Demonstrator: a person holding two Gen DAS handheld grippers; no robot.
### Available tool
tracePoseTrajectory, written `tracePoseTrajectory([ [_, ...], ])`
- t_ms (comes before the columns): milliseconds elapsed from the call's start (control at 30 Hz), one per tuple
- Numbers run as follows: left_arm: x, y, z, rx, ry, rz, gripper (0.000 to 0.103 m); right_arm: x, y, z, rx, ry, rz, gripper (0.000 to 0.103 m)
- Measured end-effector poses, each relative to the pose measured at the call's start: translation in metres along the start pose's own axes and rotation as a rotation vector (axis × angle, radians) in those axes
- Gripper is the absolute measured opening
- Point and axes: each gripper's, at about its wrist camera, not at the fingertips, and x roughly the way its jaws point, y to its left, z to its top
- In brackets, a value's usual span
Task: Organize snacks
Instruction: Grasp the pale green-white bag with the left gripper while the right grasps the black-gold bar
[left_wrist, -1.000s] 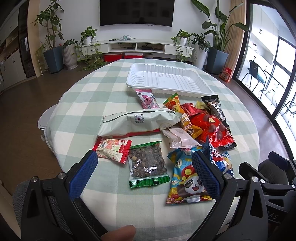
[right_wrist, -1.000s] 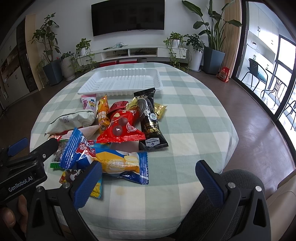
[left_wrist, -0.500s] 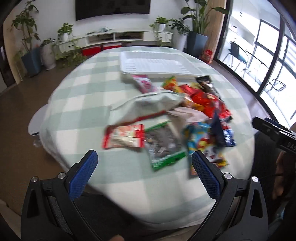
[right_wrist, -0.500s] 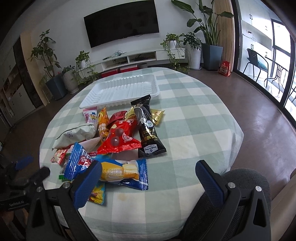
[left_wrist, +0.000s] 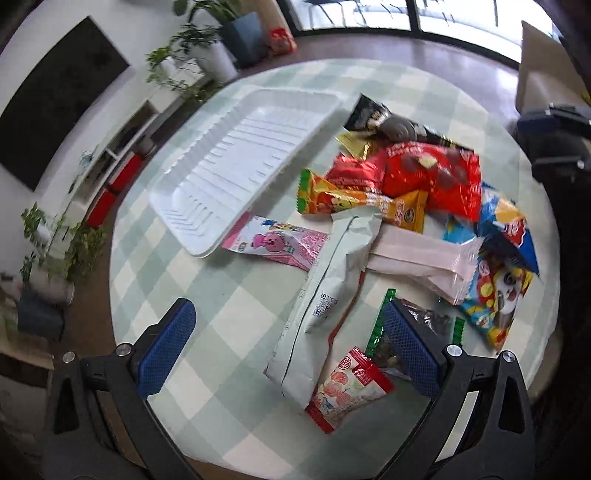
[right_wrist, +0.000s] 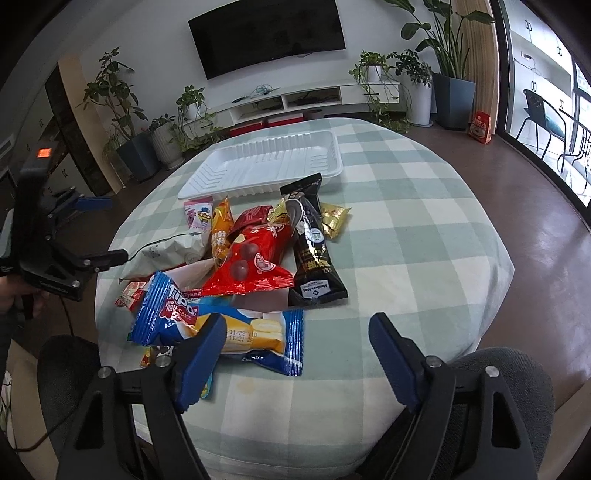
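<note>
Counter (right_wrist: 424, 229): checked cloth, all stock loose on it.
White tray (right_wrist: 266, 166): empty; nothing sorted yet.
Snack packets (right_wrist: 255, 258): heaped beside the tray, all left to place.
Left gripper (left_wrist: 291, 343), right gripper (right_wrist: 297, 354): fingers spread, holding nothing.

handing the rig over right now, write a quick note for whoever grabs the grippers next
Left gripper: open, empty, above the table's left side near the pale green bag.
Right gripper: open, empty, at the near edge by the blue Tipo pack.
White tray: far side of the table, nothing in it.
Snacks: all still piled on the checked cloth, including the red bag and black bar.
Done: nothing sorted yet.
Left: likely move every snack into the tray.
</note>
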Motion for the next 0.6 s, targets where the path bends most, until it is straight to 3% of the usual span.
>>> tracePoseTrajectory([
  [167, 0.039, 0.004, 0.008, 0.08, 0.107, -0.105, 0.079, 0.008, -0.018, 0.022, 0.023, 0.01, -0.006, 0.082],
  [267, 0.056, 0.003, 0.009, 0.102, 0.157, -0.125, 0.077, 0.013, -0.023, 0.026, 0.037, 0.028, 0.0, 0.082],
  [433, 0.08, -0.001, 0.008, 0.091, 0.201, -0.168, 0.076, 0.023, -0.025, 0.028, 0.041, 0.057, 0.021, 0.082],
  [533, 0.087, 0.007, 0.009, 0.044, 0.226, -0.239, 0.066, 0.025, -0.024, 0.029, 0.036, 0.059, 0.023, 0.082],
  [600, 0.091, 0.012, 0.01, 0.017, 0.233, -0.291, 0.055, 0.025, -0.025, 0.029, 0.038, 0.06, 0.027, 0.082],
])
